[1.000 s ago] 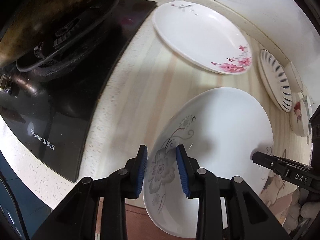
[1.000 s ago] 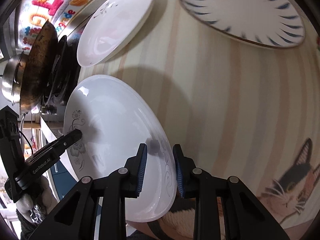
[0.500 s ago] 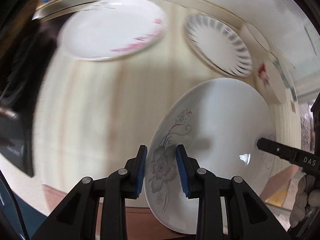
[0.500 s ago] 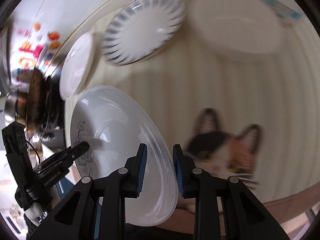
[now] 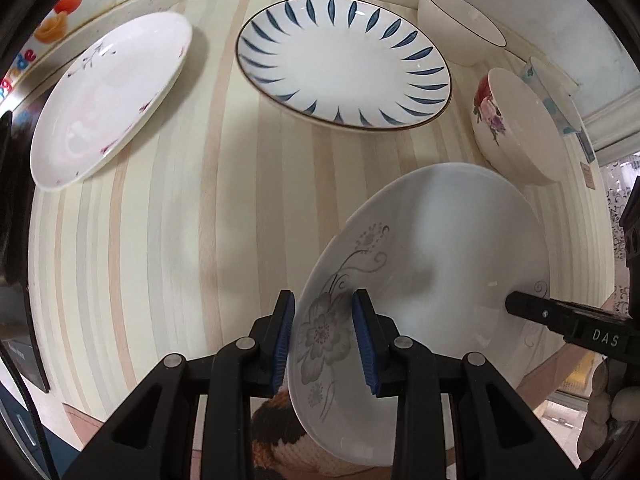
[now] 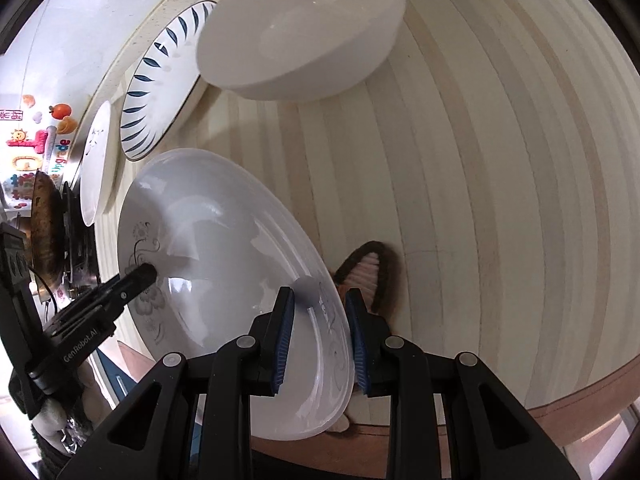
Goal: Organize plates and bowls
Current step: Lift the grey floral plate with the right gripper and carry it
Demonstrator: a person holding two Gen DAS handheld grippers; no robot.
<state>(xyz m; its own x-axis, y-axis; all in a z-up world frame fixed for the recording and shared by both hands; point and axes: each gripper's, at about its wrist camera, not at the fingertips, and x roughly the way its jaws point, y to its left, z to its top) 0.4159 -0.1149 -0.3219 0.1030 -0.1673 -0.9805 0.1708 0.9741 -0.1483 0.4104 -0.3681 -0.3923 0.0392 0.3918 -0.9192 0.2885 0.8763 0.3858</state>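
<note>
My left gripper (image 5: 323, 338) clamped on the grey-flower plate (image 5: 432, 280), my right gripper (image 6: 318, 330) pinching its opposite rim, plate held tilted above the striped counter (image 5: 180, 220) (blue-leaf plate (image 5: 344, 60) beyond), pink-flower plate (image 5: 108, 96) far left, rose bowl (image 5: 516, 124) right.

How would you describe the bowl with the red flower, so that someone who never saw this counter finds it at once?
Start at the striped counter and find the large plate with blue leaf strokes near the back wall. Directly to its right sits a white bowl. Unlike the plain white bowl behind it, this one has red and pink flowers painted on its outer side.
</note>
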